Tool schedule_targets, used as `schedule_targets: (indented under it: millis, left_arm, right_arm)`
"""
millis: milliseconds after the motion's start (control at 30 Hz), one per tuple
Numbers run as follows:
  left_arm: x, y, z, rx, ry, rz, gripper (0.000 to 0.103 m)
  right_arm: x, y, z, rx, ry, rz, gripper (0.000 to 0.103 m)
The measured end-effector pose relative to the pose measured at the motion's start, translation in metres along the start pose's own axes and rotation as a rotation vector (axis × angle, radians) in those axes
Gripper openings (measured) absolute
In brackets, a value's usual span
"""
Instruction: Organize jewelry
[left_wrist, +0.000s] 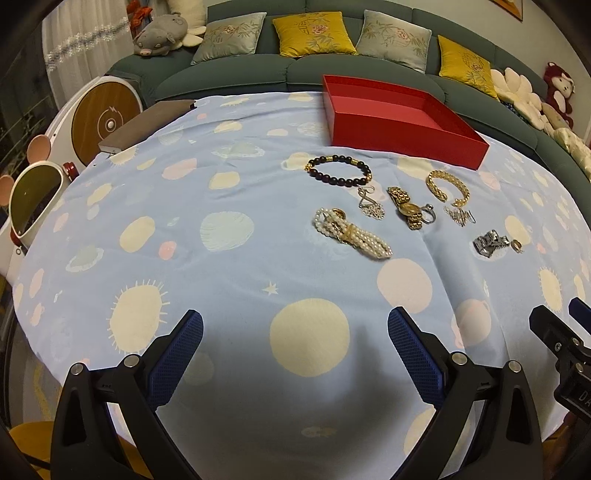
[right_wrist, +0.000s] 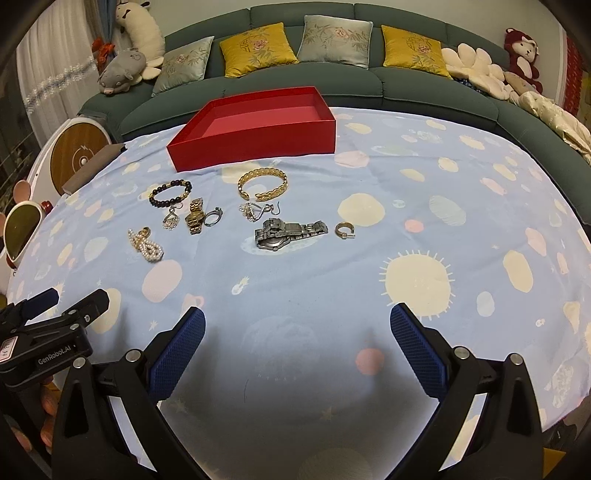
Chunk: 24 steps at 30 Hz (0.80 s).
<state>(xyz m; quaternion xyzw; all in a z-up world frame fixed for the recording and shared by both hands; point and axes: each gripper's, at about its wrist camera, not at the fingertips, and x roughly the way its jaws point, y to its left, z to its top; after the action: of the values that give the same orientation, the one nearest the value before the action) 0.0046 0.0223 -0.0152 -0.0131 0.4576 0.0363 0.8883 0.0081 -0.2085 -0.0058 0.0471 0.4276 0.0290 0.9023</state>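
Observation:
An empty red box (left_wrist: 402, 122) (right_wrist: 255, 133) stands at the far side of the table. In front of it lie a dark bead bracelet (left_wrist: 338, 170) (right_wrist: 170, 193), a gold cuff (left_wrist: 447, 187) (right_wrist: 263, 183), a gold watch (left_wrist: 404, 208) (right_wrist: 195, 215), a pearl bracelet (left_wrist: 351, 232) (right_wrist: 146, 244), a silver watch (right_wrist: 290, 233) (left_wrist: 489, 242), a gold hoop earring (right_wrist: 344, 229), a silver ring (right_wrist: 213, 216) and silver earrings (left_wrist: 370, 205) (right_wrist: 255, 211). My left gripper (left_wrist: 295, 339) and right gripper (right_wrist: 297, 336) hover open and empty over the near cloth, well short of the jewelry.
A light blue patterned cloth (left_wrist: 221, 258) (right_wrist: 443, 221) covers the table. A brown board (left_wrist: 147, 123) lies at its far left edge. Behind is a green sofa (right_wrist: 406, 85) with cushions and plush toys. White round devices (left_wrist: 107, 118) stand left of the table.

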Motion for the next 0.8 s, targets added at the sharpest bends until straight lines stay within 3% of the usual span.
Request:
schedule_targets:
  millis: [467,600,800]
  left_arm:
    - [0.042,0.006,0.038,-0.098,0.074,-0.089,0.098]
    - [0.055,-0.003,0.049,-0.113,0.086,-0.082,0.098]
    - [0.075,-0.017,0.053,-0.054,0.081,-0.01,0.098]
  right_arm:
    - [0.026,0.01,0.025,-0.014,0.023,0.055,0.098]
    - [0.032,0.01,0.032,0.01,0.034,0.074,0.098]
    - [0.036,0.01,0.033,0.001,0.043,0.073,0.098]
